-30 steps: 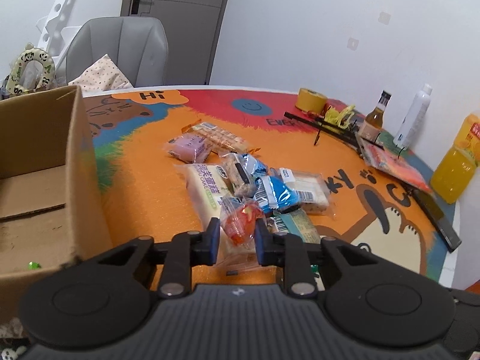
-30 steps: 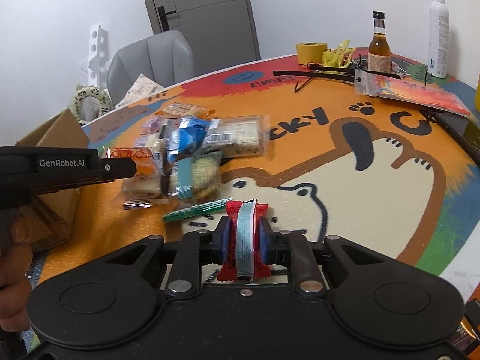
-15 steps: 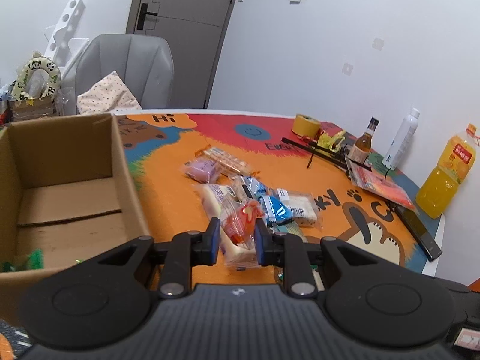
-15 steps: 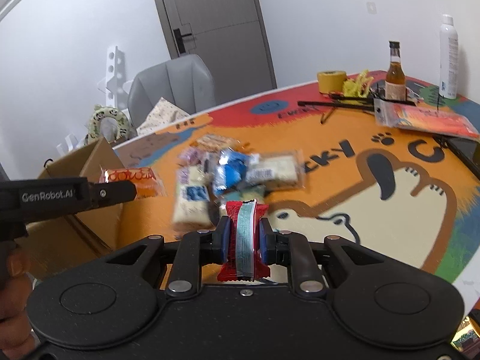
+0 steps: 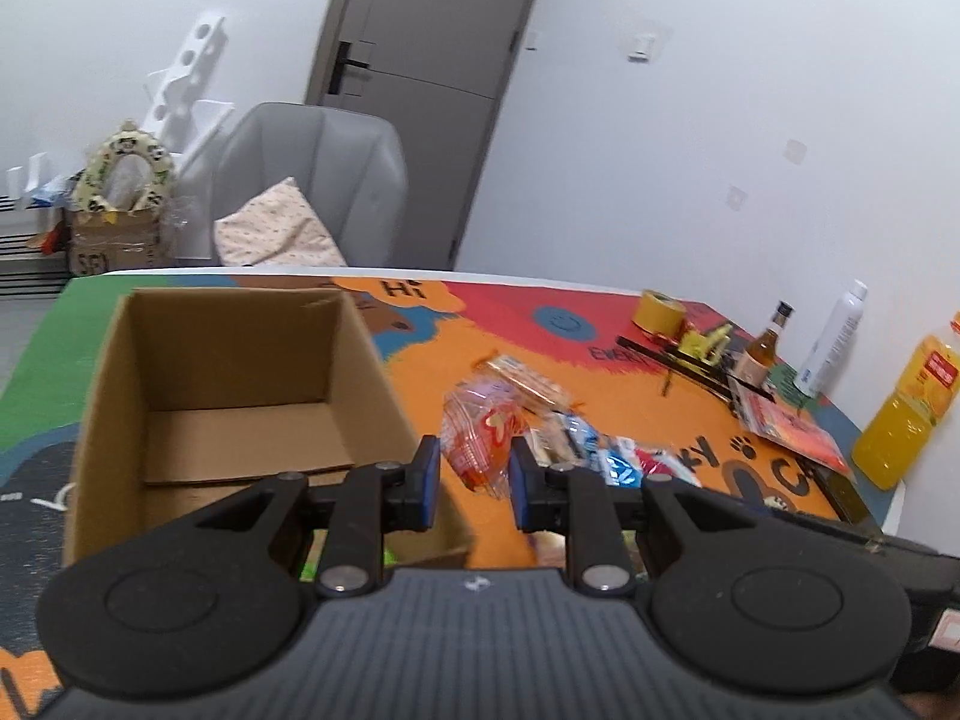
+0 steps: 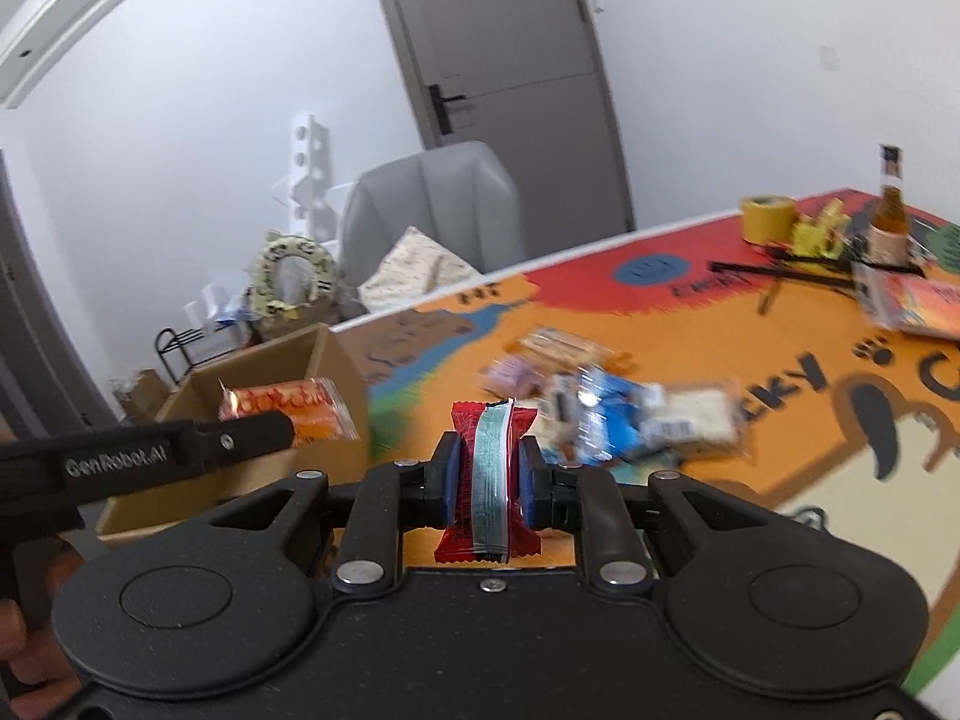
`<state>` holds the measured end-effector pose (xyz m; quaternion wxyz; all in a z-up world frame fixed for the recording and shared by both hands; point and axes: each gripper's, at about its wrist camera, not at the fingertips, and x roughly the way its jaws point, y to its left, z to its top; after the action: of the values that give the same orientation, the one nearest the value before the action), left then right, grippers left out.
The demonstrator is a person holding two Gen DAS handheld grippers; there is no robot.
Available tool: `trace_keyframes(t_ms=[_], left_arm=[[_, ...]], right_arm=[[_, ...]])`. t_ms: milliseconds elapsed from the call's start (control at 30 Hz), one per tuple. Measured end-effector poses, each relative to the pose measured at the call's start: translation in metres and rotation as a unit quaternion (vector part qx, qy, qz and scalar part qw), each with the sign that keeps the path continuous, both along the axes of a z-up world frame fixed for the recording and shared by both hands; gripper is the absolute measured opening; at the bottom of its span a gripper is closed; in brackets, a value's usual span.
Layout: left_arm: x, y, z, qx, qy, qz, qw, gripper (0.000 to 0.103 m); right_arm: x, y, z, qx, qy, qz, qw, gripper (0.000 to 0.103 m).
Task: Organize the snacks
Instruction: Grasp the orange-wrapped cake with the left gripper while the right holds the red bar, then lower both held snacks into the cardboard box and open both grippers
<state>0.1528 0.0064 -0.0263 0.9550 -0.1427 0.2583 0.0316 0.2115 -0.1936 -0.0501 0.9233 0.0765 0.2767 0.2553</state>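
Note:
My left gripper [image 5: 474,474] is shut on a clear packet with an orange snack [image 5: 483,441] and holds it in the air just right of the open cardboard box [image 5: 240,360]. From the right wrist view the same packet [image 6: 294,414] hangs over the box [image 6: 264,372]. My right gripper [image 6: 487,480] is shut on a red snack bar with a pale green stripe [image 6: 489,480], held above the table to the right of the box. A pile of wrapped snacks [image 6: 606,414] lies on the orange mat; it also shows in the left wrist view [image 5: 588,450].
At the far right of the table stand a yellow tape roll [image 5: 657,309], a small brown bottle [image 5: 765,348], a white spray bottle [image 5: 834,339] and an orange juice bottle [image 5: 906,414]. A grey chair [image 5: 312,180] stands behind the table.
Both grippers have risen and swung left toward the box, each keeping its snack. The box now fills more of the left wrist view.

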Motion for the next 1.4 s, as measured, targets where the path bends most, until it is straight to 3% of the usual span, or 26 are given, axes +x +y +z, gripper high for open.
trace_keyframes(t_ms=[267, 700, 1167, 1400], left_arm=[[-0.007, 0.033, 0.004, -0.005, -0.004, 0.034, 0.9994, 0.022], [-0.01, 0.087, -0.019, -0.025, 0.027, 0.086, 0.9956, 0.022], [-0.011, 0.105, -0.025, -0.006, 0.05, 0.072, 0.9961, 0.024], [-0.013, 0.124, -0.023, 0.001, 0.054, 0.086, 0.9948, 0.026]], right_arm=[[0.005, 0.034, 0.016, 0.011, -0.013, 0.036, 0.999, 0.018], [0.004, 0.086, 0.019, 0.01, -0.008, 0.084, 0.996, 0.018], [0.002, 0.124, 0.019, -0.002, 0.006, 0.128, 0.992, 0.019], [-0.003, 0.135, 0.015, -0.003, 0.032, 0.146, 0.989, 0.027]])
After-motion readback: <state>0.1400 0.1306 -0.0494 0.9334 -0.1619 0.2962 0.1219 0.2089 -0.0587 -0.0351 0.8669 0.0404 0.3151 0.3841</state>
